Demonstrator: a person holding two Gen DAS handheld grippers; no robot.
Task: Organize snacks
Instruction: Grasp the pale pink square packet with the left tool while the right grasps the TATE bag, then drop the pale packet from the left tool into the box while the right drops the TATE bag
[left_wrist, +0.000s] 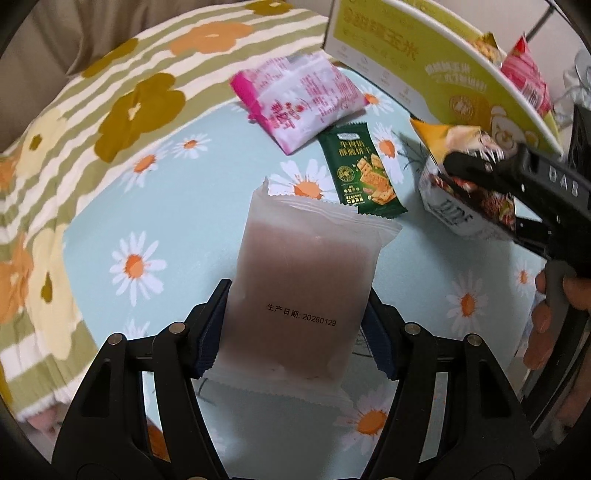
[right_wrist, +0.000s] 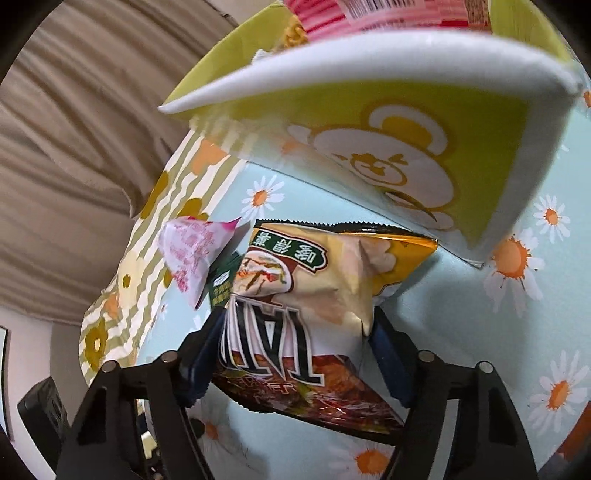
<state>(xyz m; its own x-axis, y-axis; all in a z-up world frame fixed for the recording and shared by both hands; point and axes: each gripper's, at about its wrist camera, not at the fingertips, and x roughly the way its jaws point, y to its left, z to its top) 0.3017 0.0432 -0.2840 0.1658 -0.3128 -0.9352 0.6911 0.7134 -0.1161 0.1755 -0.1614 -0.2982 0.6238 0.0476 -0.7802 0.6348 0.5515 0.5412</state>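
Left wrist view: left tool (left_wrist: 295, 325) clamped across the lower sides of a frosted translucent flat pouch with a brownish filling (left_wrist: 306, 273), held up over the daisy-printed pale blue worktop (left_wrist: 110, 206). Further along, lying loose on that cloth: a pink-and-white crinkled plastic packet (left_wrist: 295, 98), then a dark green rectangular biscuit sachet (left_wrist: 360, 171). Furthest over, right tool (left_wrist: 476, 177) gripping a puffy yellow-and-brown chip bag (left_wrist: 454, 206) beside the lime green cardboard box with a white rim and bear print (left_wrist: 443, 70), already holding pink packets.

Right wrist view: right tool (right_wrist: 299, 354) closed on the chip bag's (right_wrist: 317, 295) sides, foil visibly creased at one pad.

Likely light, soft and air-filled, contents brittle, film slippery; best taken across the body with gentle pressure, or by the crimped seam.
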